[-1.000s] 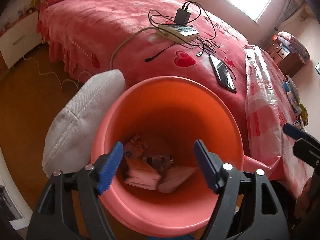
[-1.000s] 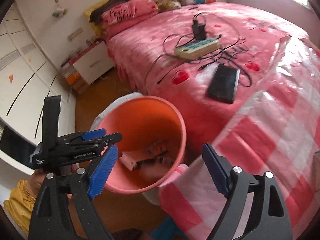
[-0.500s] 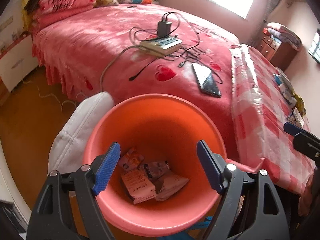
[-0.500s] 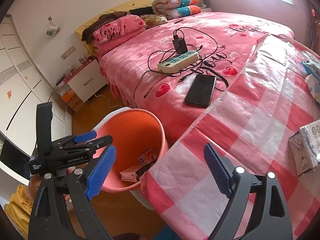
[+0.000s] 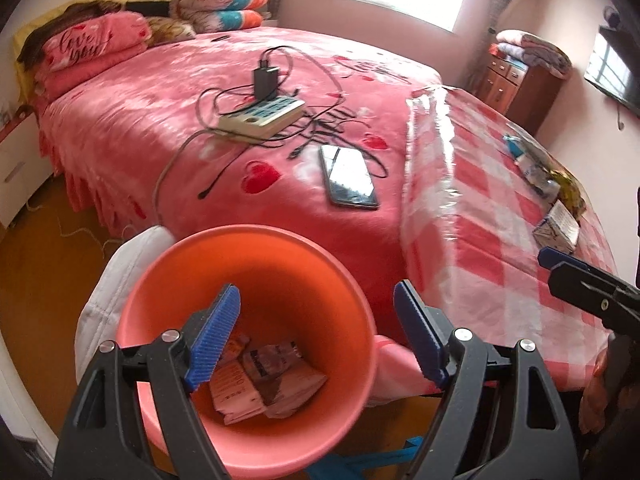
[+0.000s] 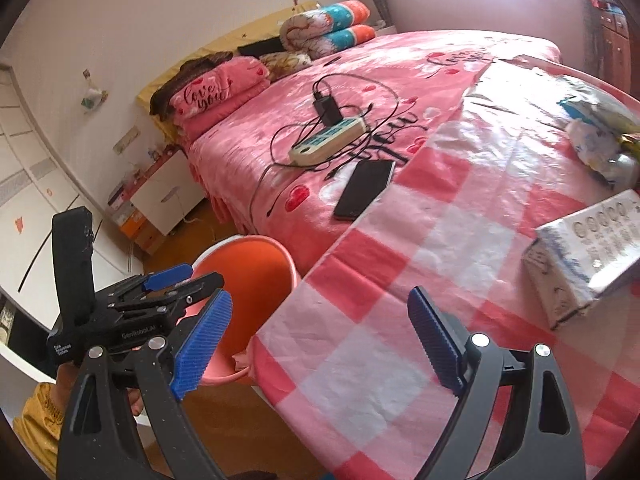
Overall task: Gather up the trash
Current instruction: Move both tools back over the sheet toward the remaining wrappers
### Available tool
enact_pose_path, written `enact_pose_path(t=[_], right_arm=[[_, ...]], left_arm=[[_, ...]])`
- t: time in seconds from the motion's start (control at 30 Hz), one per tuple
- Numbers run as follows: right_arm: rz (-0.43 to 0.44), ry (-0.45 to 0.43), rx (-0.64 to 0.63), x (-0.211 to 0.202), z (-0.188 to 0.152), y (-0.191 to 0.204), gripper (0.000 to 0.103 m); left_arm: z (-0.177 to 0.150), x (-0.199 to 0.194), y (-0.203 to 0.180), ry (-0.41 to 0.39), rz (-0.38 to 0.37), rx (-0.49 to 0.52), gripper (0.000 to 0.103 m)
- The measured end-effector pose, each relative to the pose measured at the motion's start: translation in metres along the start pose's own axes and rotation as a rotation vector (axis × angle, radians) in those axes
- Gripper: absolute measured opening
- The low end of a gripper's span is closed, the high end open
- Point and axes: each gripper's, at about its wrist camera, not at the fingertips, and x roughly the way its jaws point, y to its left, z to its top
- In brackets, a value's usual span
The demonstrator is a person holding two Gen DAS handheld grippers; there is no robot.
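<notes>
Trash [image 5: 264, 380] in bin [image 5: 256, 252], left-wrist only

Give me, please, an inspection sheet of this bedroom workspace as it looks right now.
Surface: checked plastic cloth laid over the bed's corner.
Job's things: orange bin on the floor holding wrappers; white carton and crumpled packets lie on the cloth.
Clutter: phone, power strip.
Grippers: left claw open over the bin; right claw open above the cloth; both empty.
Cables: black leads tangled around the strip.
Surroundings: folded quilts, bedside cabinet.
</notes>
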Motion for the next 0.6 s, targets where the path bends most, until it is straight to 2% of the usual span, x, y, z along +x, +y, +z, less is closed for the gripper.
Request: enact_pose_path(t=[0.6], right_arm=[[-0.043,-0.119,0.109,-0.051,0.001,-0.068,0.089]], left_arm=[[0.015,0.002,-0.085,0.007,-0.032,0.167,0.080]])
